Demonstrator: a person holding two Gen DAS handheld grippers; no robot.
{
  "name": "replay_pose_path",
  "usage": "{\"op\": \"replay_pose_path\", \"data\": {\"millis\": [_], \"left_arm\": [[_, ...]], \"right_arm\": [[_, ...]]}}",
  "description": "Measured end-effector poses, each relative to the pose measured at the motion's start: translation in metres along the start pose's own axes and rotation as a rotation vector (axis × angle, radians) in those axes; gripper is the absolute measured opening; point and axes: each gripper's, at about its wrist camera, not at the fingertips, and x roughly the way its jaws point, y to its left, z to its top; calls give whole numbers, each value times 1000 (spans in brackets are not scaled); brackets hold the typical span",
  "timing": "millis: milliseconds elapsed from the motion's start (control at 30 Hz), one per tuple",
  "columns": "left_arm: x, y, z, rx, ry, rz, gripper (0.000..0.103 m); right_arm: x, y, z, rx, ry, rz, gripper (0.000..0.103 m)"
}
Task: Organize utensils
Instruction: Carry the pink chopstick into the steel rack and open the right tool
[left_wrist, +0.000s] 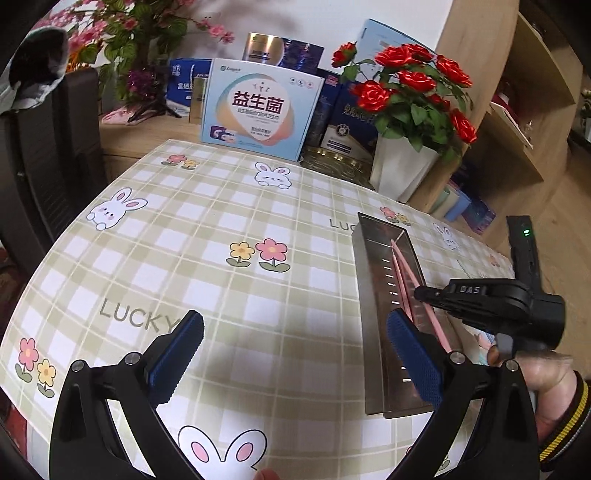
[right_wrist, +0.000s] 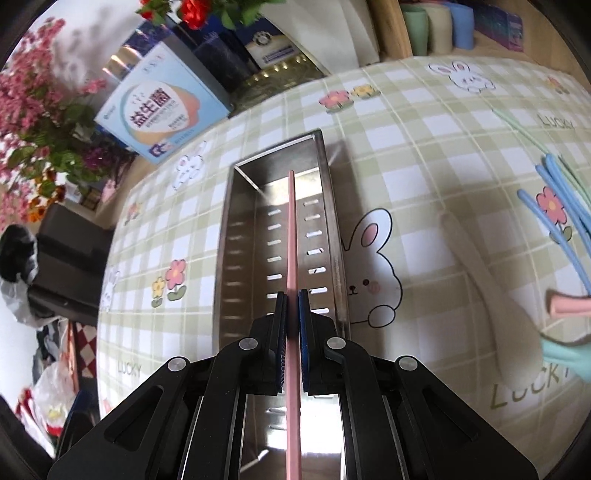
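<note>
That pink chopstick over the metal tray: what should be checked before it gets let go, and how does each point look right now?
1. Right gripper shut firmly on the pink chopstick: ok.
2. Chopstick lined up along the metal tray, over its inside: ok.
3. Tip low enough to rest on the tray floor: cannot tell.
4. Left gripper open, holding nothing, clear of the drop: ok.
5. Other utensils still waiting on the tablecloth, like the white spoon and blue chopsticks: ok.
</note>
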Motion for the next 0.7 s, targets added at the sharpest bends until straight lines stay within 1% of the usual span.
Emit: {"op": "replay_pose_path", "data": {"millis": [167,267,433,567,700], "left_arm": [[1,2,-2,-6,8,-3,97],[2,0,-3,-5,12,-8,97],[6,-3,-3,1,24,4,97],[8,-4,-3,6,33,30,97],[8,-3,-1,4,40,64,97]], "right_arm": [[10,0,-1,1,8,-39,6],[13,-1,-2,3,14,-37,6],[13,0,-3,7,19,-26,6],[14,-2,-5,13,36,-6,6],[9,-3,-6,10,29,12,8]]}}
